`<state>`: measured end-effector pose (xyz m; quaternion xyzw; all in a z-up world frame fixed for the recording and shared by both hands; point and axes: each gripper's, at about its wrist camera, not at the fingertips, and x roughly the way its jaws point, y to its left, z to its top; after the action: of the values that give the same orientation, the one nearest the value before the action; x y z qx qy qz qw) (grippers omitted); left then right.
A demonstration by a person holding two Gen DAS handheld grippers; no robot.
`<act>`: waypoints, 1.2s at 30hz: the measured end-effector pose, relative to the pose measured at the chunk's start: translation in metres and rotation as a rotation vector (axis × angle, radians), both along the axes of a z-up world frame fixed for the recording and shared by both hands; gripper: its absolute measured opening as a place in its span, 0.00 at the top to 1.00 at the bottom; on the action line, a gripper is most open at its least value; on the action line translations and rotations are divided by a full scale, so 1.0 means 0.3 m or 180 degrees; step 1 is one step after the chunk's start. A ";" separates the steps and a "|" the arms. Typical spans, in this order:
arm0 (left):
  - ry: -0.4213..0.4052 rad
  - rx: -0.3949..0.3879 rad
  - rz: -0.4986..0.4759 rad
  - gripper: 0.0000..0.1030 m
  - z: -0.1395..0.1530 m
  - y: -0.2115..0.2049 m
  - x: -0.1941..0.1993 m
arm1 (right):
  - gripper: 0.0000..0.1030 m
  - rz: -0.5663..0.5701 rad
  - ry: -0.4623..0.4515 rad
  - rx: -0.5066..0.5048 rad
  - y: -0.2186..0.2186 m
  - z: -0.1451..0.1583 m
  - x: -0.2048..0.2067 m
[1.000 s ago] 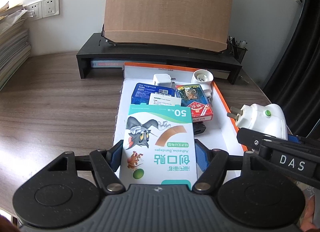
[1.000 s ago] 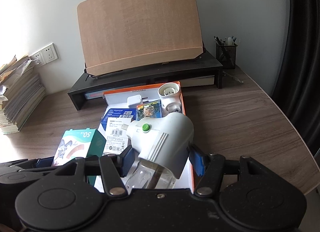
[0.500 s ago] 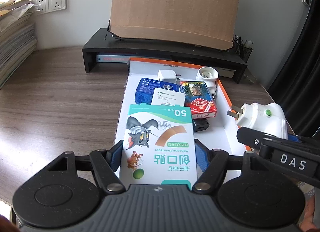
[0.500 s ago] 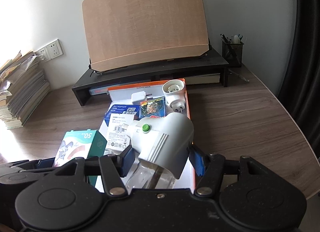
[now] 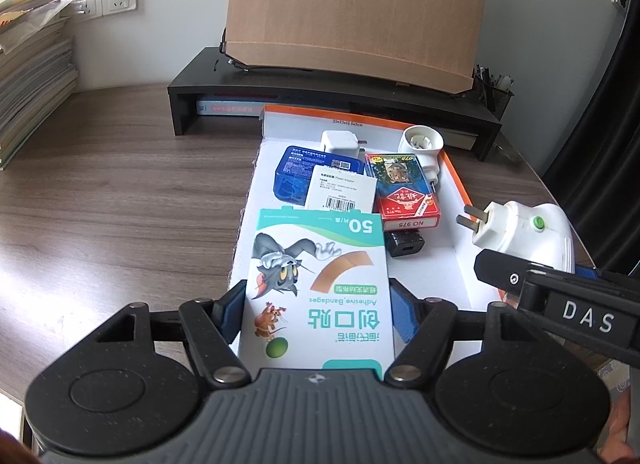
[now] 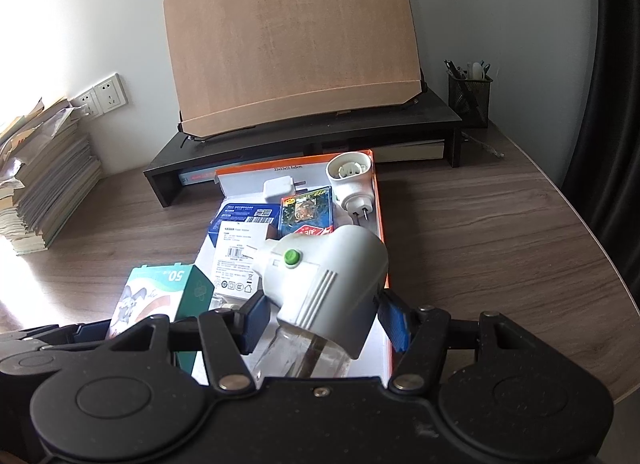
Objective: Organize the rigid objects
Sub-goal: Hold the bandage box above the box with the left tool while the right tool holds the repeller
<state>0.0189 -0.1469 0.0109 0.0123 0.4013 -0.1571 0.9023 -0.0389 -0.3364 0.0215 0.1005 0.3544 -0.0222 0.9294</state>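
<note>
Lying on the wooden desk (image 5: 120, 192), the open cardboard box (image 5: 452, 172) already keeps several small things: a blue case (image 5: 296, 172), a white label box (image 5: 344, 192), a red card pack (image 5: 404, 196), a white charger (image 5: 340, 142) and a white socket adapter (image 5: 422, 144). The left gripper (image 5: 318, 304) is half open and its blue pads press both sides of the bandage box (image 5: 320, 280), held above the near end of the cardboard box. The right gripper (image 6: 320, 316) is also half open, closed around the white plug-in device (image 6: 328, 284) with a glass bottle (image 6: 300, 356) under it. I think the risk is collision: both grippers are close together, so lowering at the same time can knock them. The rounded device may also slip or tilt, and the bottle may hit the orange wall.
</note>
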 end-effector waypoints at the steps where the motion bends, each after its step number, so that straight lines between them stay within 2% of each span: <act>1: 0.0003 0.0001 0.0002 0.31 0.000 0.000 0.001 | 0.31 0.0000 0.0002 0.0000 0.000 0.000 0.000; 36: 0.0082 0.0023 -0.0122 0.30 -0.027 0.007 0.025 | 0.30 -0.0051 0.0095 0.0012 0.020 -0.037 0.065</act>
<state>0.0264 -0.1449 0.0029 0.0213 0.4132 -0.1731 0.8938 -0.0194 -0.3303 0.0104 0.1048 0.3675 -0.0305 0.9236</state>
